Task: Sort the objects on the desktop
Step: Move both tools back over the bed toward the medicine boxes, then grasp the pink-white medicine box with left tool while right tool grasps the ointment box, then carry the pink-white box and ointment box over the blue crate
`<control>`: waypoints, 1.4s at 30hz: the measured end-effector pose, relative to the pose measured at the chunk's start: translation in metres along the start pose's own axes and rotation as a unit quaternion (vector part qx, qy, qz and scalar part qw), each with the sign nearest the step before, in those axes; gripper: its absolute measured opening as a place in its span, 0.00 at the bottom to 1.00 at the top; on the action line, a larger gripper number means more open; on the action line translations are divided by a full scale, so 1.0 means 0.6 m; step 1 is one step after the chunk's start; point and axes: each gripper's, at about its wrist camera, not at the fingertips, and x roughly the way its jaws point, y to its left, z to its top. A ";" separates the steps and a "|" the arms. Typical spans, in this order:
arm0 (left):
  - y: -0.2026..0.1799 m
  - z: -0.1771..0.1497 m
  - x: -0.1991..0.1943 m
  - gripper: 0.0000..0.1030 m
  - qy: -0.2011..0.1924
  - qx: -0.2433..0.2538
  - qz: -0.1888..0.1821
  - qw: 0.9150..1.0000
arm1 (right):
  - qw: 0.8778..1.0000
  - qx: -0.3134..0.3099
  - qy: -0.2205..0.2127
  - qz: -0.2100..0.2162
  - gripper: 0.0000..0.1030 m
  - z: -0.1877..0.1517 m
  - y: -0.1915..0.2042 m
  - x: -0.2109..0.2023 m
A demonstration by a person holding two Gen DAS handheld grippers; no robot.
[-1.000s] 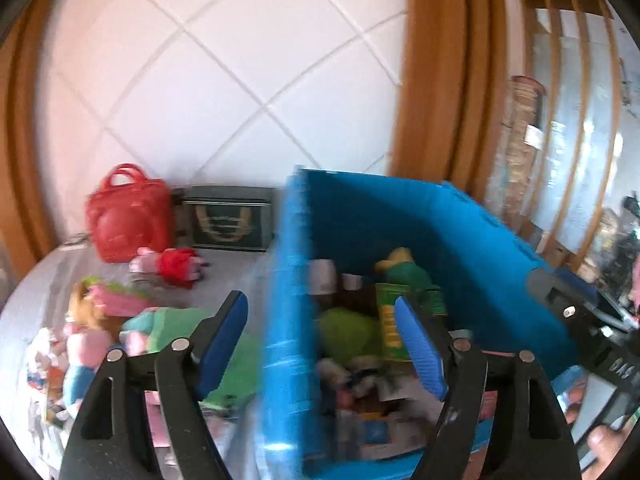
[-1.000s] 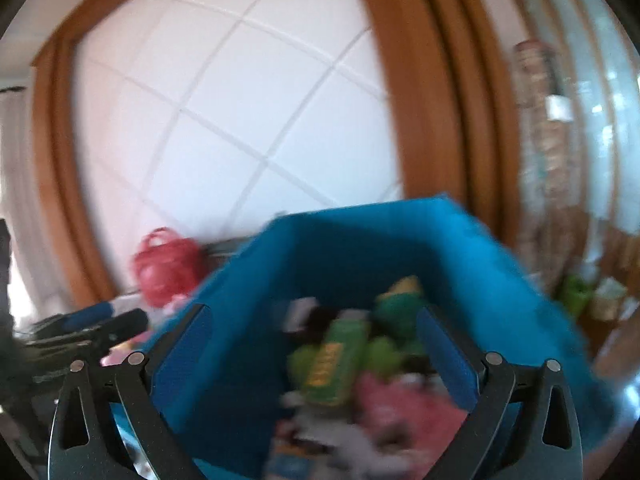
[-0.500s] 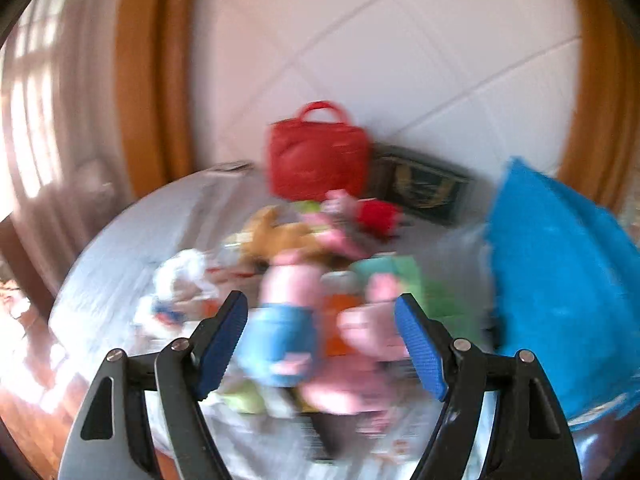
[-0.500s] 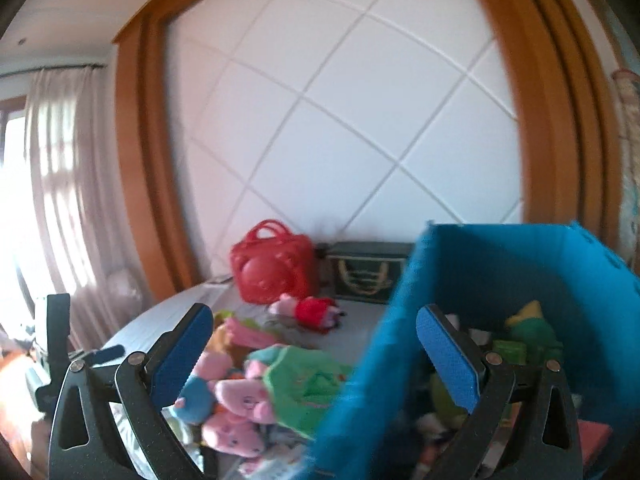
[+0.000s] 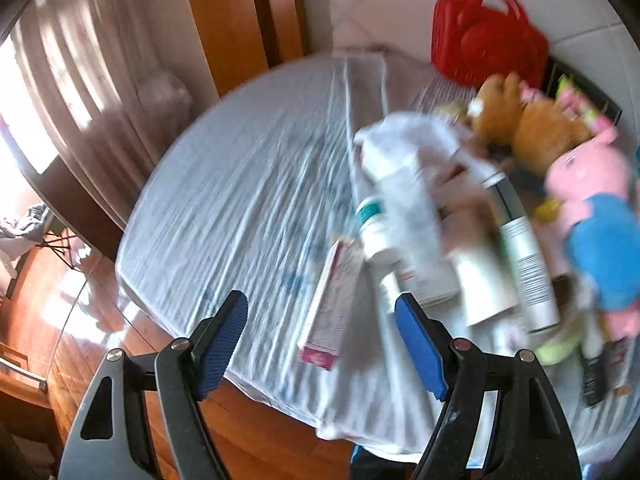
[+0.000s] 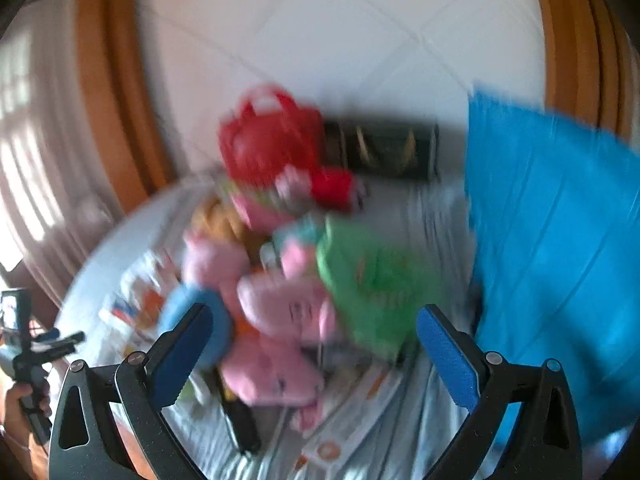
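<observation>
Blue-padded left gripper [image 5: 320, 344] spread wide, nothing between the pads, hanging over the near edge of the white-clothed round table [image 5: 240, 200]. Closest candidate: a flat pink-and-white carton [image 5: 332, 300] lying just ahead, slightly right of centre, its long axis running away from the jaws (roughly in line, so a wrist roll looks needed). White bottles [image 5: 380, 236] lie just beyond. Right gripper [image 6: 312, 356] also wide, empty, facing the pink plush pile [image 6: 280, 308]; blue bin [image 6: 560, 260] on its right.
</observation>
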 end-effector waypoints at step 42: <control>-0.022 0.047 -0.075 0.27 -0.070 0.042 -0.087 0.993 | 0.983 0.094 0.138 -0.076 0.43 -0.119 -0.073 0.052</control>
